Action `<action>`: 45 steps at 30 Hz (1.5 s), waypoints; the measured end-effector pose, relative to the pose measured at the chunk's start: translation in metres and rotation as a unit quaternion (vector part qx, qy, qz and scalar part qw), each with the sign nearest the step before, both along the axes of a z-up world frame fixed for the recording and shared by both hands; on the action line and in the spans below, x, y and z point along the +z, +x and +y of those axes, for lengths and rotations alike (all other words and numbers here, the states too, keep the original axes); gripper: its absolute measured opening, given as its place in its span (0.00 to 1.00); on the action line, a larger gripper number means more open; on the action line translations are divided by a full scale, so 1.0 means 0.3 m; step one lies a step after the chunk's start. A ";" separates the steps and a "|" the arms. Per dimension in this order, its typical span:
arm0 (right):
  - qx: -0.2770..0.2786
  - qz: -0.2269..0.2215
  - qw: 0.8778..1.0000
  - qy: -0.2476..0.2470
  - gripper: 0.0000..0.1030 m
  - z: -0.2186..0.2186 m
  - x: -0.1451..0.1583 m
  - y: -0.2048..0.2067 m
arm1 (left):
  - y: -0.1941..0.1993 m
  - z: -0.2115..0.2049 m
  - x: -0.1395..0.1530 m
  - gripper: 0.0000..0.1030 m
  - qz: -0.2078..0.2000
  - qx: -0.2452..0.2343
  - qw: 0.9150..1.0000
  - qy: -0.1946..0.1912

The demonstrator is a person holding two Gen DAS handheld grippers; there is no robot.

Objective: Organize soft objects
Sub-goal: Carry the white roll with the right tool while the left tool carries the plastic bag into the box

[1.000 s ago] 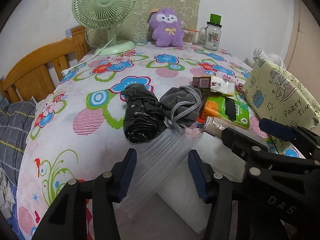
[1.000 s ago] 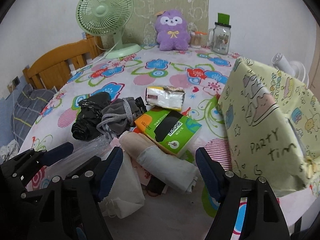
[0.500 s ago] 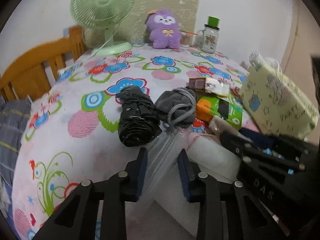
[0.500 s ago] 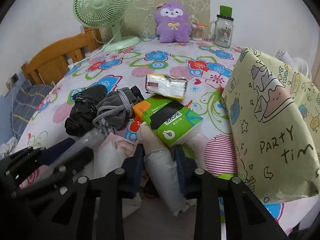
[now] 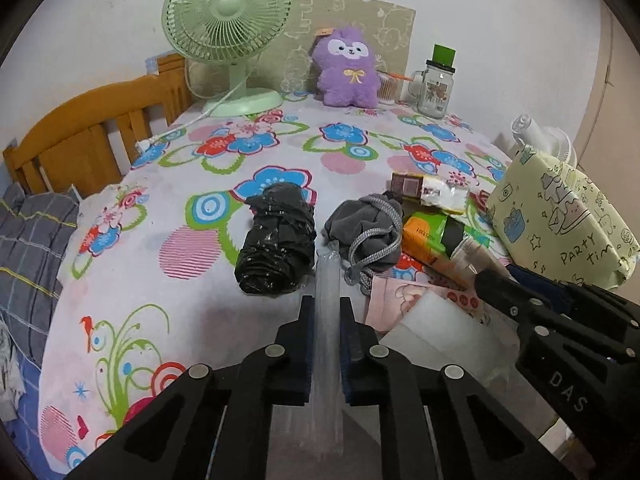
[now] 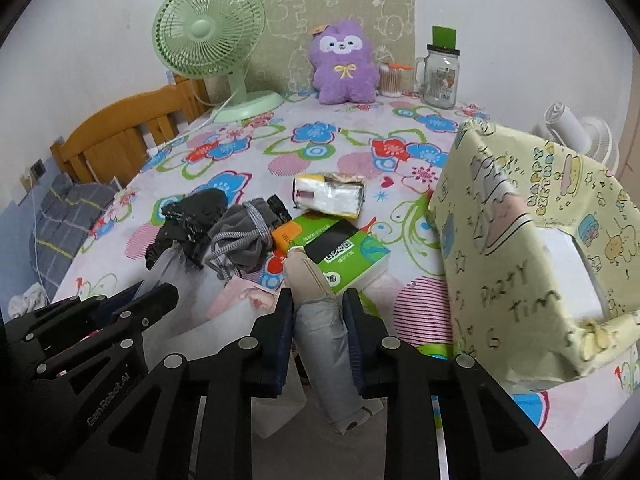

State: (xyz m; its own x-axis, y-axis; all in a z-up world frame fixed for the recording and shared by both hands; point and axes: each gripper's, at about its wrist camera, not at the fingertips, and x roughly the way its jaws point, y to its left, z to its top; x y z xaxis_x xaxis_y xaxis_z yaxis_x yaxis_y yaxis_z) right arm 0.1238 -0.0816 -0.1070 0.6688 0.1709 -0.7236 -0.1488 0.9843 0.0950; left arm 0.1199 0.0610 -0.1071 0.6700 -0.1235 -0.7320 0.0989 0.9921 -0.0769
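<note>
With the left gripper (image 5: pixel 324 322) pinching the clear crinkled plastic sleeve (image 5: pixel 327 280) and the right gripper (image 6: pixel 319 320) clamped on the grey-beige rolled cloth (image 6: pixel 316 304) at the near edge of the floral tablecloth (image 5: pixel 168 280), lift both slowly and evenly so neither soft piece slips.

Both my wrist cameras sit low at the desk's (image 5: pixel 132 280) near edge, facing the far wall; the left looks from further left, both sharing the green fan (image 5: pixel 229 12) and purple plush (image 6: pixel 345 66).
</note>
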 end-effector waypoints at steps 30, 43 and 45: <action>0.009 -0.043 0.999 0.017 0.27 -0.096 0.210 -0.077 | -0.057 -0.165 0.231 0.08 -0.049 -0.037 0.998 0.012; -0.007 -0.054 0.998 0.024 0.27 -0.198 0.270 -0.094 | -0.065 -0.267 0.301 0.08 -0.059 -0.057 0.997 0.017; -0.008 -0.058 0.998 0.026 0.27 -0.211 0.281 -0.098 | -0.066 -0.283 0.315 0.08 -0.061 -0.059 0.996 0.020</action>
State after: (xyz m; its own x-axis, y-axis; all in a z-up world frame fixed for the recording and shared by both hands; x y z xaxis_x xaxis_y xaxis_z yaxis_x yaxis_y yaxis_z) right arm 0.0943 -0.1449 -0.0228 0.7506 0.1945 -0.6315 -0.1463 0.9809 0.1282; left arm 0.1000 -0.0239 -0.0126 0.7374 -0.1789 -0.6513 0.2218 0.9750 -0.0167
